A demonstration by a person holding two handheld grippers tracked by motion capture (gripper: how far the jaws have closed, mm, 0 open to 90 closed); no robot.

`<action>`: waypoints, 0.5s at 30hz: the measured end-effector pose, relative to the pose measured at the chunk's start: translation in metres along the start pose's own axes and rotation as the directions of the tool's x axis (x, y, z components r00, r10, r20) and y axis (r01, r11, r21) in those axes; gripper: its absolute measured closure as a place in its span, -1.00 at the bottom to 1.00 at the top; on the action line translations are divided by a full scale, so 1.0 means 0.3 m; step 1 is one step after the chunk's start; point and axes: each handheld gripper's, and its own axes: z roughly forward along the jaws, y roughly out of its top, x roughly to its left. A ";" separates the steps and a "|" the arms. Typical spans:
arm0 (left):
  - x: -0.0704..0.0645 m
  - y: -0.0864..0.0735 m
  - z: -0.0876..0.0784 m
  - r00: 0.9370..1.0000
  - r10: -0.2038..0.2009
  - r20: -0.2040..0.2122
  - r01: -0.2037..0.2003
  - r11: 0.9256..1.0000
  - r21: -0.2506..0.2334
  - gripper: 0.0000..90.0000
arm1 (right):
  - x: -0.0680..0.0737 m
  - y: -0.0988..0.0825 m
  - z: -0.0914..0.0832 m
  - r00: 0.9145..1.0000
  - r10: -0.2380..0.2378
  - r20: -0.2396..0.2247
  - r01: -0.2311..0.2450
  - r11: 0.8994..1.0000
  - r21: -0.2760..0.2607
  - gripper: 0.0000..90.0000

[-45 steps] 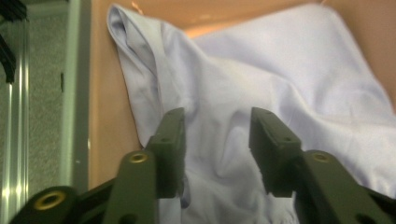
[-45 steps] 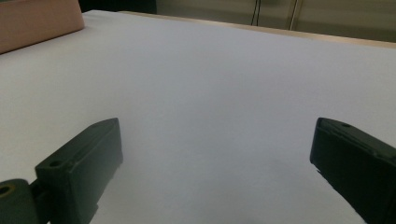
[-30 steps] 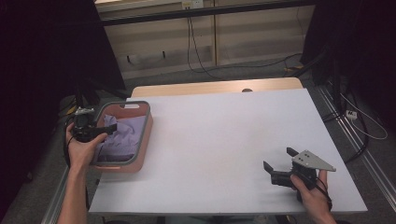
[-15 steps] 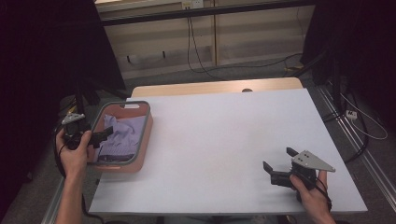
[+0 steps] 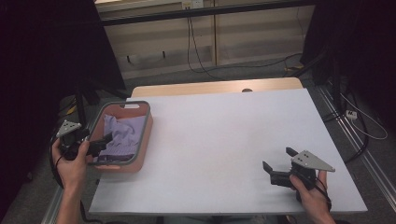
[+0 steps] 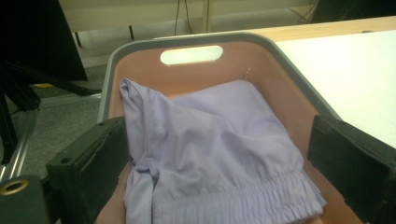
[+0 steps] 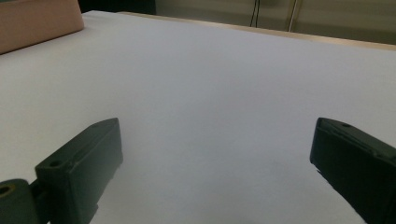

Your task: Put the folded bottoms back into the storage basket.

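A crumpled lavender cloth garment with an elastic waistband (image 6: 210, 158) lies inside the salmon-pink plastic basket with a grey rim (image 5: 147, 122) at the left edge of the white bench (image 5: 224, 140). The left gripper (image 5: 100, 143) hovers at the basket's near left corner, its fingers (image 6: 88, 163) spread wide on either side of the garment, which sits straight ahead and just below them, waistband nearest. The right gripper (image 5: 276, 169) rests well apart on the bench's near right, fingers open on nothing. The left hand is plainly the nearer one for the grab.
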 end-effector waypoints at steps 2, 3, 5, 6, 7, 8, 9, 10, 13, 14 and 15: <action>-0.016 -0.011 -0.013 1.000 0.006 0.004 -0.006 1.000 0.009 -0.87 | 0.001 0.000 0.001 1.000 0.000 0.001 0.000 1.000 0.001 -0.95; -0.016 -0.011 -0.013 1.000 0.006 0.004 -0.006 1.000 0.009 -0.87 | 0.001 0.001 0.001 1.000 -0.001 0.001 0.001 1.000 0.001 -0.95; -0.035 -0.021 -0.023 1.000 0.015 0.010 -0.015 1.000 0.003 -0.87 | 0.002 0.001 0.002 1.000 -0.004 0.000 0.004 1.000 0.000 -0.95; -0.040 -0.024 -0.025 1.000 0.018 0.014 -0.018 1.000 0.001 -0.87 | 0.002 0.001 0.003 1.000 -0.006 -0.002 0.006 1.000 -0.001 -0.95; -0.045 -0.027 -0.028 1.000 0.020 0.016 -0.020 1.000 0.000 -0.87 | 0.002 0.001 0.004 1.000 -0.005 -0.003 0.005 1.000 -0.001 -0.95; -0.045 -0.027 -0.028 1.000 0.020 0.016 -0.020 1.000 0.000 -0.87 | 0.001 0.001 0.004 1.000 -0.005 -0.003 0.005 1.000 -0.002 -0.95; -0.056 -0.034 -0.034 1.000 0.015 0.017 -0.015 1.000 -0.014 -0.87 | 0.001 0.002 0.004 1.000 -0.003 -0.002 0.003 1.000 -0.001 -0.95; -0.061 -0.036 -0.037 1.000 0.018 0.015 -0.017 1.000 -0.019 -0.87 | 0.001 0.002 0.005 1.000 -0.005 -0.002 0.005 1.000 -0.002 -0.95; -0.081 -0.043 -0.041 1.000 0.020 0.020 -0.019 0.999 -0.033 -0.87 | 0.001 0.002 0.006 1.000 -0.007 -0.004 0.007 1.000 -0.001 -0.95; -0.088 -0.046 -0.040 0.999 0.017 0.031 -0.016 0.999 -0.035 -0.87 | 0.002 0.002 0.006 1.000 -0.007 -0.005 0.007 1.000 -0.001 -0.95; -0.095 -0.048 -0.041 0.999 0.021 0.040 -0.020 0.999 -0.036 -0.87 | 0.002 0.002 0.006 1.000 -0.007 -0.005 0.007 1.000 -0.001 -0.95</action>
